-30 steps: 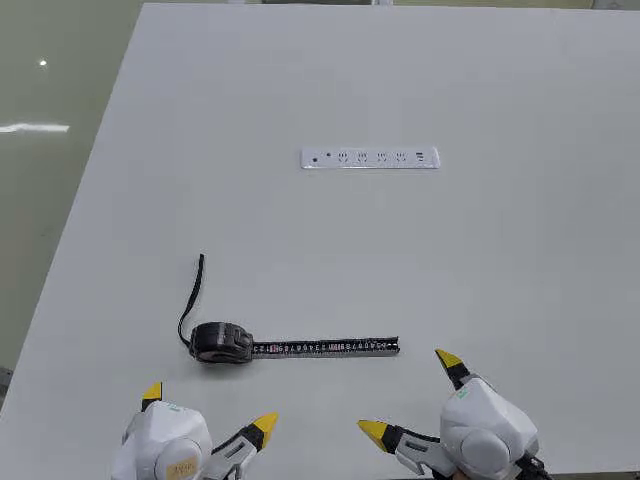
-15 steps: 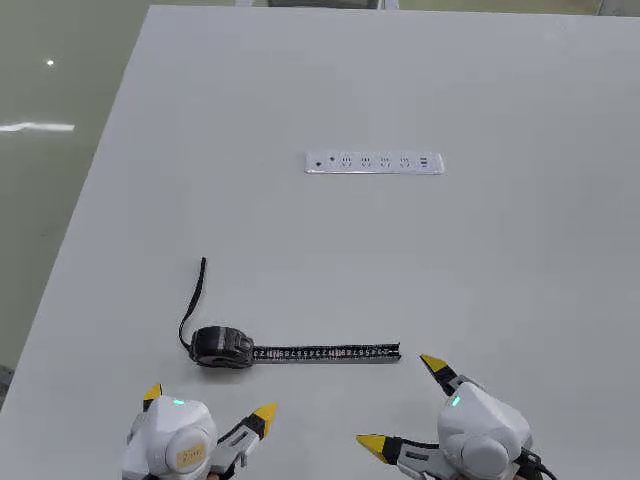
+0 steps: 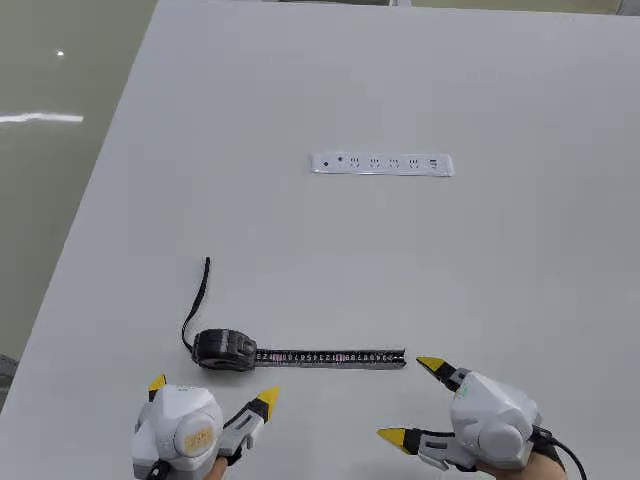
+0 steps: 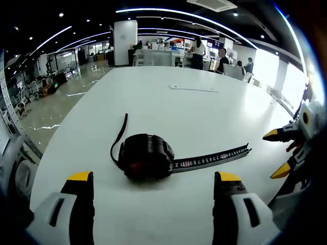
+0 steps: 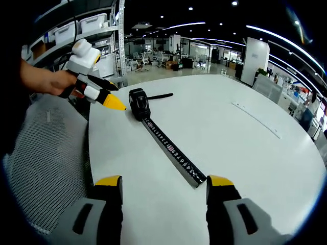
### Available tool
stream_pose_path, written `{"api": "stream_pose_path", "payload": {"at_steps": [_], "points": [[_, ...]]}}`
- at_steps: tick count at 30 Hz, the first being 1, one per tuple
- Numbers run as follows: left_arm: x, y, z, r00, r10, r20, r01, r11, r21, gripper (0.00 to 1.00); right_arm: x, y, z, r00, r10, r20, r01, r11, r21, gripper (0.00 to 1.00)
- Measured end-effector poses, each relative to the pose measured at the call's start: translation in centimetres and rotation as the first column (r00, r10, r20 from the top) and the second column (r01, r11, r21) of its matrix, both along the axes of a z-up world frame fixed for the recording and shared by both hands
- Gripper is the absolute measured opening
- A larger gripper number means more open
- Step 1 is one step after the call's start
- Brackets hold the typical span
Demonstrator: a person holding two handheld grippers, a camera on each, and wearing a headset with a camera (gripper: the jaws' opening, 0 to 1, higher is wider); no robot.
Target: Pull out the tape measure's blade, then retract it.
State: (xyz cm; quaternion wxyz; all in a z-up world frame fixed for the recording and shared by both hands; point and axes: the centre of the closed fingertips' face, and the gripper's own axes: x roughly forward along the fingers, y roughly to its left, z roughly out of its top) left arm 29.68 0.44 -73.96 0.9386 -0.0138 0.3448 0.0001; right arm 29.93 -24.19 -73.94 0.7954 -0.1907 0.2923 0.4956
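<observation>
Left gripper (image 3: 212,390) is open with jaws wide and holds nothing. It hovers low over the counter (image 3: 300,230). The tape measure (image 3: 223,349) sits just beyond it at 12 o'clock, centred between the jaws in the left gripper view and not touching them. Right gripper (image 3: 411,398) is also open and empty, with the blade's hook end (image 3: 402,357) near it at about 11 o'clock.

The blade (image 3: 330,357) lies flat on the counter, running out from the case toward 3 o'clock. The strap (image 3: 195,300) trails off toward 12 o'clock. Judgement: the pull-out looks done and the retract is left.

To do it well:
- Left gripper closes across the case sides to pin it.
- Right gripper pinches the hook end and walks it back toward 9 o'clock.
- Keep the blade low and straight so it doesn't whip or kink.
- I can't see a lock, so check for one.

Writing: scale numerals on the blade, with a run of 2 to 9 partly readable in the left gripper view. No brand is legible on the case. The label on the back of the left gripper is too small to read. The power strip (image 3: 381,164), well apart at 12 o'clock, shows no readable text.
</observation>
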Motion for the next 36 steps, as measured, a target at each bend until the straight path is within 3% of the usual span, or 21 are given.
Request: {"api": "stream_pose_path", "payload": {"at_steps": [4, 12, 17, 28, 36], "points": [[0.7, 0.4, 0.2, 0.999, 0.041, 0.024, -0.04, 0.999, -0.014, 0.96, 0.6, -0.3, -0.3, 0.998, 0.056, -0.01, -0.056, 0.998, -0.014, 0.62], [1.7, 0.4, -0.6, 0.997, 0.076, 0.014, -0.075, 0.996, -0.039, 0.94, 2.8, -1.2, -1.6, 0.991, 0.134, -0.001, -0.133, 0.99, -0.044, 0.52], [2.2, 0.3, -0.9, 0.997, 0.081, 0.017, -0.08, 0.996, -0.043, 0.93, 3.7, -1.1, -2.6, 0.979, 0.203, -0.011, -0.203, 0.978, -0.037, 0.43], [3.2, 0.5, -1.6, 0.996, 0.093, 0.015, -0.092, 0.995, -0.047, 0.91, 5.7, -1.0, -4.5, 0.96, 0.278, -0.036, -0.279, 0.96, -0.036, 0.34], [3.7, 0.6, -1.8, 0.994, 0.104, 0.015, -0.104, 0.994, -0.044, 0.88, 6.0, -1.1, -5.3, 0.941, 0.333, -0.06, -0.334, 0.942, -0.022, 0.27]]}}
